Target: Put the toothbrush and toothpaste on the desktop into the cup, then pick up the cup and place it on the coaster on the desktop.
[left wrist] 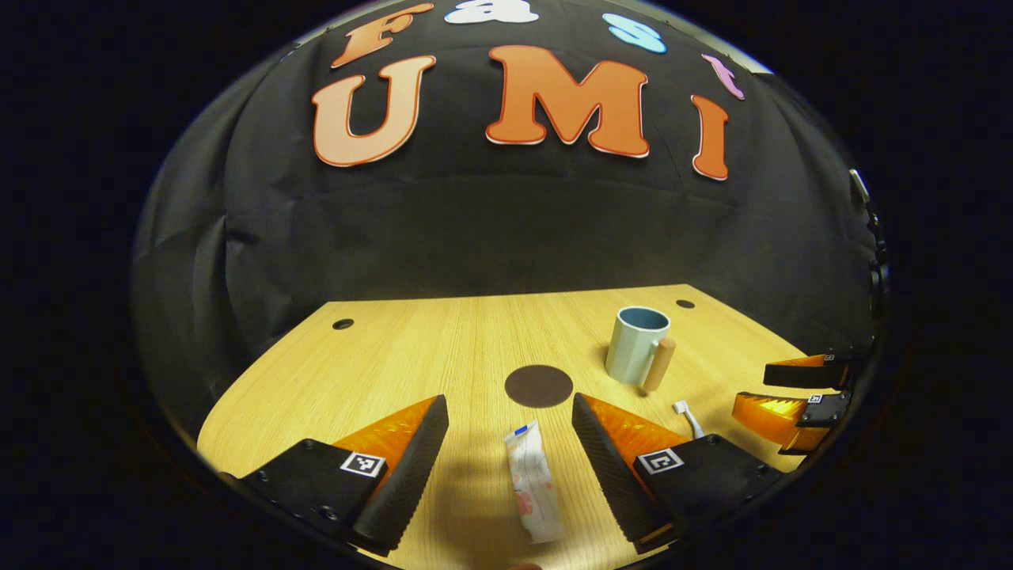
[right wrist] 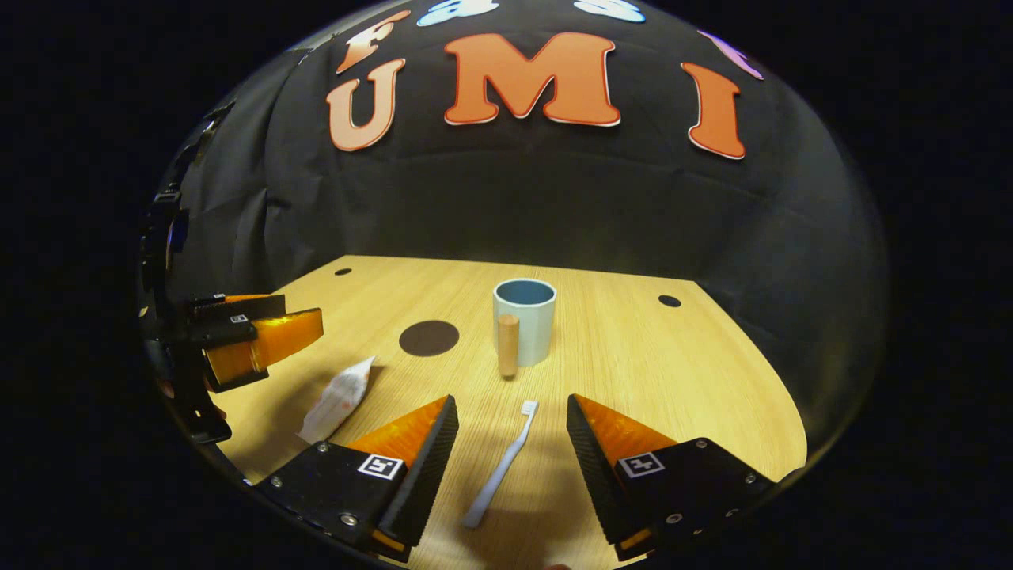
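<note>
The wooden desk is the biggest thing here, and all the task's things lie on its surface. The cup stands upright near the middle with its mouth open to the top and nothing seen above its rim, and its wooden handle points toward the right gripper view, which probably makes it easy to take later. The dark round coaster lies flat and bare to the side of the cup, near it but apart, waiting for the last step. The left gripper hovers over the toothpaste with its jaws spread wide, one finger on each side of the tube and neither touching it, so it seems lined up for a grasp. The toothpaste lies flat, its cap end toward the coaster. The right gripper has its jaws spread in the same way around the toothbrush, which lies flat between the fingers without contact, its bristle head toward the cup. Judging from this, both pickups are only in preparation and nothing is in the cup yet.
</note>
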`<state>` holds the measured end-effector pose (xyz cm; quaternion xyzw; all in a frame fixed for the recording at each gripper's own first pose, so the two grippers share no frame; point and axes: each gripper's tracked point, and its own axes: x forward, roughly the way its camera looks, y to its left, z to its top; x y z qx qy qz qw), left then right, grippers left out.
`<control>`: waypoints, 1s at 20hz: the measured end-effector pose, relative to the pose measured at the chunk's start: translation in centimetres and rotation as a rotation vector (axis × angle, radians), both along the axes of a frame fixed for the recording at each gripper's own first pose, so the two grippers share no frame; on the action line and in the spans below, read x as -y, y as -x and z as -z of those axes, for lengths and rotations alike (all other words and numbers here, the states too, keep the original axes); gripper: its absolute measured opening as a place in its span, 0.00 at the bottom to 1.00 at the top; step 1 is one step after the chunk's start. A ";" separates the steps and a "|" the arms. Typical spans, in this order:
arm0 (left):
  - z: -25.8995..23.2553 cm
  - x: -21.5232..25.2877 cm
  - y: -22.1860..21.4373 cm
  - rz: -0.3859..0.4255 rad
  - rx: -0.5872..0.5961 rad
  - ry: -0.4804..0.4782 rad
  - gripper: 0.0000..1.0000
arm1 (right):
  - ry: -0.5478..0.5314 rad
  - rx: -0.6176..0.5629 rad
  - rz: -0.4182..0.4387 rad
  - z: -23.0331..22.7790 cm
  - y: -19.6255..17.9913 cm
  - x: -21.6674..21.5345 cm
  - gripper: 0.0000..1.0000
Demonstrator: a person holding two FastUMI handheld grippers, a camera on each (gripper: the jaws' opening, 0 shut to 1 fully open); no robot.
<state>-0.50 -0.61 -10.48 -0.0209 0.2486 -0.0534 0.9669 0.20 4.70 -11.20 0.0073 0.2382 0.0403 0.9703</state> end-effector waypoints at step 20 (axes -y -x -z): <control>8.8 2.6 1.6 0.081 -0.282 -0.006 0.96 | -0.042 -0.319 0.044 7.8 0.5 -2.0 0.59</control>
